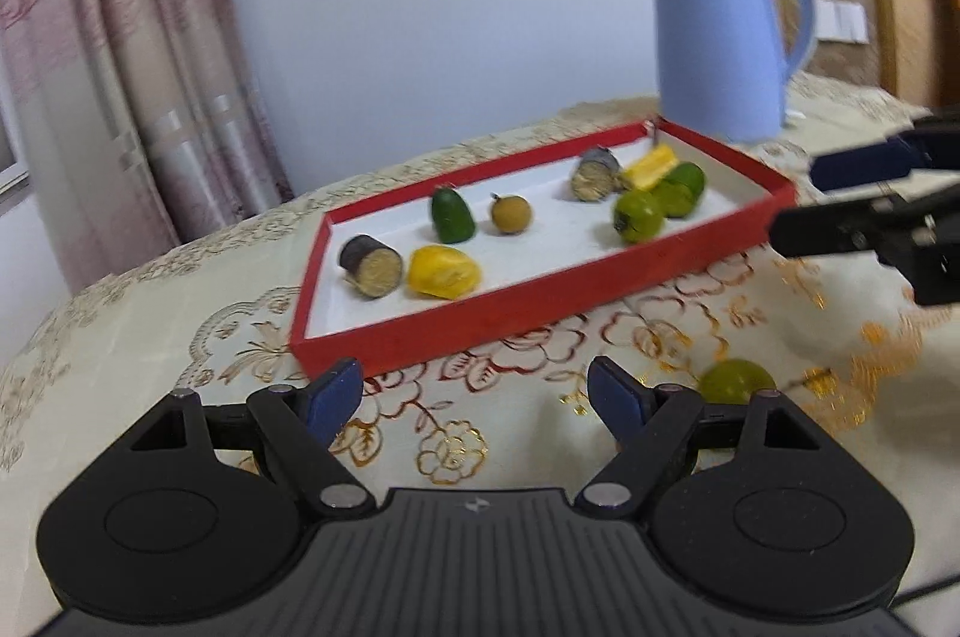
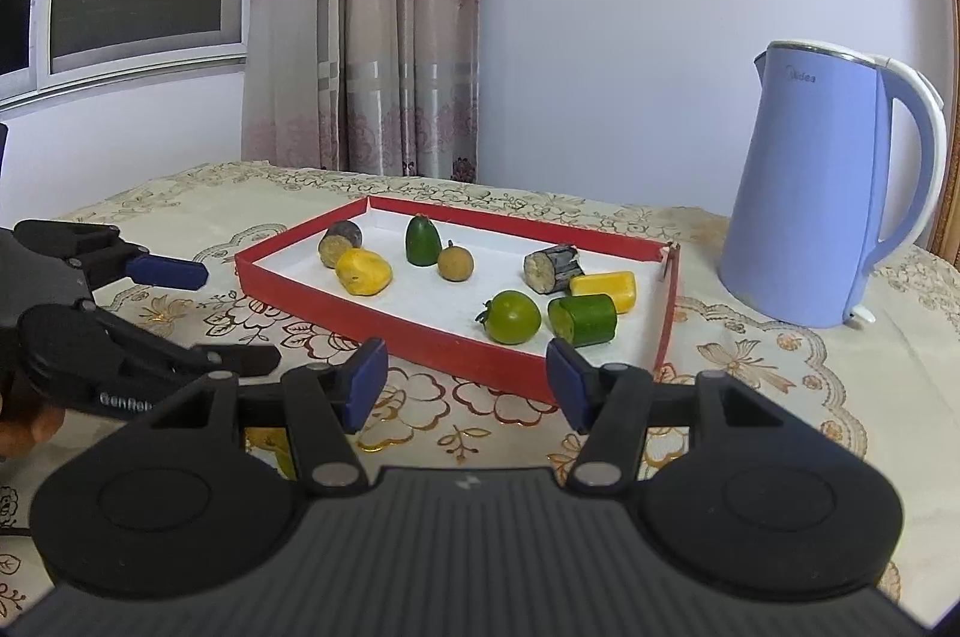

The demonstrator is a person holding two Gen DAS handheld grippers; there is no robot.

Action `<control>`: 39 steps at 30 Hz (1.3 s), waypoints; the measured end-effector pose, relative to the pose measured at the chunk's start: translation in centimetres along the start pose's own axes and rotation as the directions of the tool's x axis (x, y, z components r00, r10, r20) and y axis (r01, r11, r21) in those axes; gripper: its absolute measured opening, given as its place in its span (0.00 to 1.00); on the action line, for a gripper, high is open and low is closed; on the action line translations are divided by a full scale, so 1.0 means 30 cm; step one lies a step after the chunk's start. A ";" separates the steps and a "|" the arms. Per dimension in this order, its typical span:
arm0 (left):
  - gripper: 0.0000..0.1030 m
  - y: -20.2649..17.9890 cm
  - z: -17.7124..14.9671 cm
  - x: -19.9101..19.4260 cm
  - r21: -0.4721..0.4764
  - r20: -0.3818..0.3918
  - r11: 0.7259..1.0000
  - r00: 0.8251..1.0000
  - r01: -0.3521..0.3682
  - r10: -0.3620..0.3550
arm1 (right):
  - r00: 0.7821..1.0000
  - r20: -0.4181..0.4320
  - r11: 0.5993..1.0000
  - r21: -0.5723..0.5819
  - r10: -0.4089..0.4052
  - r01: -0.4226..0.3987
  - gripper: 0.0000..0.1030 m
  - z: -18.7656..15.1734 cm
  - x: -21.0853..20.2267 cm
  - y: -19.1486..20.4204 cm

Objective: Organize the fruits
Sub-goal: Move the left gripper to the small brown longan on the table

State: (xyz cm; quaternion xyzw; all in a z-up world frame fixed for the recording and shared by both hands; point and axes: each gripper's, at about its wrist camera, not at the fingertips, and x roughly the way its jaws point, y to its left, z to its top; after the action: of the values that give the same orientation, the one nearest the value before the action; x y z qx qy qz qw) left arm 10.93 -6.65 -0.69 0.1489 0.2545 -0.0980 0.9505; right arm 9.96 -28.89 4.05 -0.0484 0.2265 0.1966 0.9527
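The shallow red cardboard tray with white floor [image 1: 456, 331] already holds eight fruit pieces. One round green fruit [image 1: 737, 381] lies outside it on the embroidered cream tablecloth [image 1: 150, 355], just right of the left gripper [image 1: 474, 391], whose jaws stand wide and empty. The right gripper [image 2: 462, 385], half open and empty, seems farther.
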 end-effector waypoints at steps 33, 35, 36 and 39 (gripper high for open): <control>0.90 0.099 0.012 -0.070 0.025 0.064 0.997 0.995 0.073 -0.075 | 1.000 -0.002 1.000 -0.012 0.014 -0.014 0.70 -0.004 0.004 0.010; 0.90 0.040 0.002 -0.076 0.114 0.068 0.987 0.990 0.114 -0.122 | 1.000 -0.004 1.000 -0.008 0.009 -0.009 0.70 -0.004 0.006 0.006; 0.90 0.007 -0.004 -0.075 0.160 0.067 0.980 0.989 0.119 -0.131 | 1.000 -0.004 1.000 -0.008 0.007 -0.007 0.70 -0.005 0.006 0.006; 0.90 -0.059 -0.025 -0.067 0.249 0.042 0.959 0.988 0.137 -0.152 | 1.000 -0.004 1.000 -0.013 0.010 -0.010 0.70 -0.006 0.005 0.010</control>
State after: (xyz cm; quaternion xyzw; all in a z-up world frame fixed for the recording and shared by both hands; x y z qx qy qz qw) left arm 8.41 -7.83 -0.69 0.2431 0.2216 -0.2021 0.9225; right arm 9.88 -28.60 3.82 -0.0539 0.2271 0.2026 0.9510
